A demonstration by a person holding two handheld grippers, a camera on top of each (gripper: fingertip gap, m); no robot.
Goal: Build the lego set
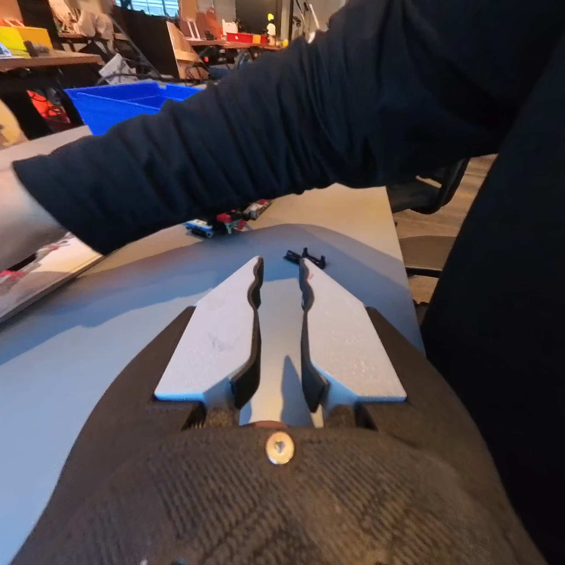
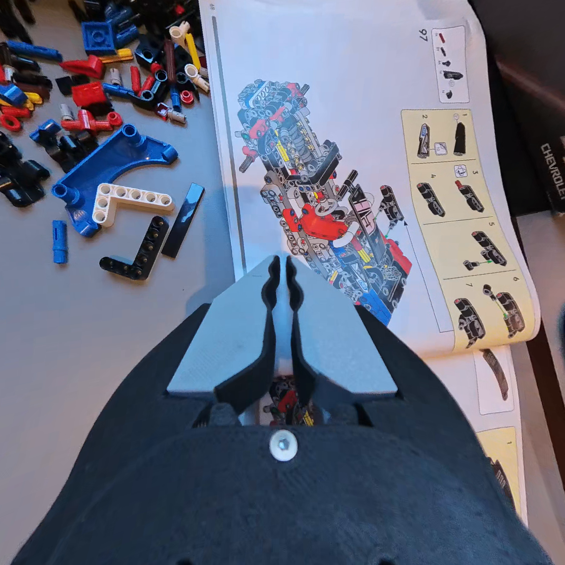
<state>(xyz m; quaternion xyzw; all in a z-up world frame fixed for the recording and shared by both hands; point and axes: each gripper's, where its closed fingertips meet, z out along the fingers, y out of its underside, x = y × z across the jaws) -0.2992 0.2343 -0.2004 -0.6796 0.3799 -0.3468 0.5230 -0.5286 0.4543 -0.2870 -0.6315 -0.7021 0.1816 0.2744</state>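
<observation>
My left gripper [image 1: 280, 265] is open and empty, low over the grey table [image 1: 91, 321]. A small black lego piece [image 1: 305, 257] lies just past its right fingertip. Farther off, a partly built lego model [image 1: 227, 220] in red, blue and white sits under a person's dark sleeve [image 1: 244, 146]. My right gripper [image 2: 283, 263] is almost shut with nothing between its fingers, over the left edge of the open instruction booklet [image 2: 336, 91]. Loose lego parts lie to its left: a blue curved panel [image 2: 107, 174], a white L beam [image 2: 122, 198], a black L beam [image 2: 137, 253] and a black flat tile [image 2: 183, 220].
A blue bin [image 1: 122, 104] stands at the table's far side. The booklet's corner shows at the left in the left wrist view [image 1: 39, 275]. A pile of small red, blue and black parts [image 2: 91, 76] lies at top left. A black box [image 2: 544, 153] lies right of the booklet. The table edge and a chair [image 1: 428, 195] are at right. Some 30 cm of space lies between my two pairs of fingers. My left tips are about 30 cm from the black flat tile [image 2: 183, 220], my right tips only 6 cm.
</observation>
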